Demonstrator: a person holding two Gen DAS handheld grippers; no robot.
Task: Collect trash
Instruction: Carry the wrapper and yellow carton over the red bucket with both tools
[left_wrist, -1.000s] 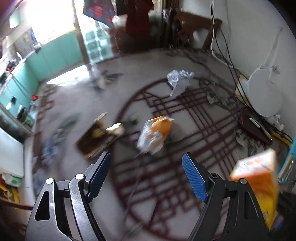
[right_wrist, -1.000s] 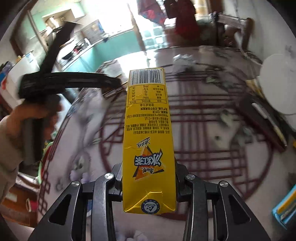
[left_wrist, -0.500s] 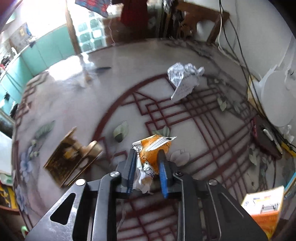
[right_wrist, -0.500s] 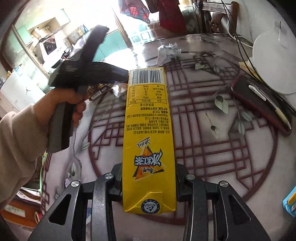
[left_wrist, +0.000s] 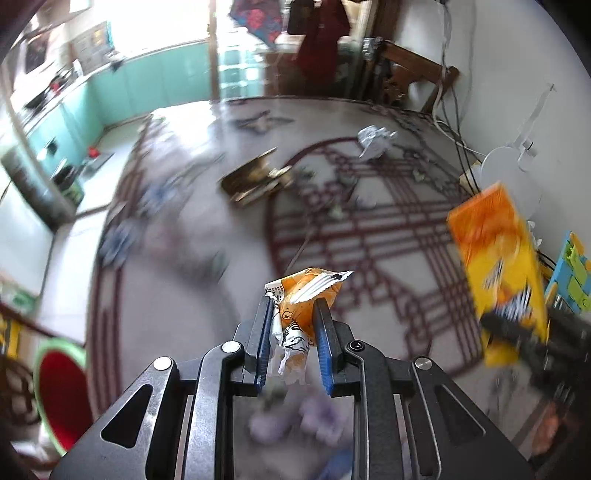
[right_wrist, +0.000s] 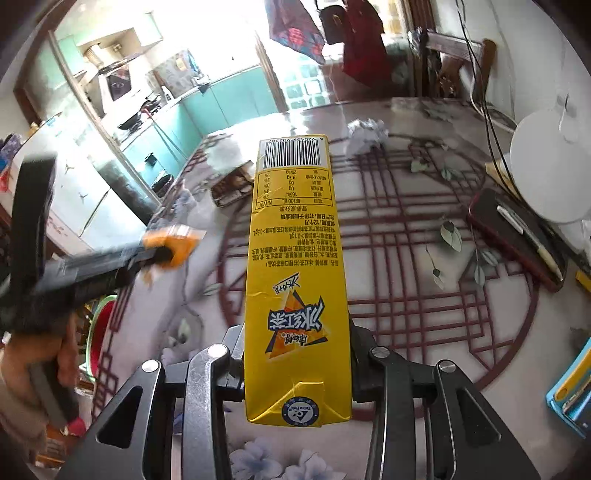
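Because both pieces of trash are headed for the red bin (left_wrist: 61, 387) at the lower left of the left wrist view, I carry one in each hand. My left gripper (left_wrist: 291, 334) is clenched on the orange wrapper (left_wrist: 304, 295), its blue pads pinching the crumpled middle so it hangs clear of the table (left_wrist: 184, 314). My right gripper (right_wrist: 297, 365) clasps the yellow drink carton (right_wrist: 295, 277) by its base, lengthwise along the fingers. Two pieces remain on the table: a crumpled paper ball (left_wrist: 375, 138) at upper centre and a flattened brown packet (left_wrist: 255, 181) beside it. Open tabletop lies ahead; the phone (right_wrist: 513, 236) and cables crowd the right edge, so I judge the left side freer for travel.
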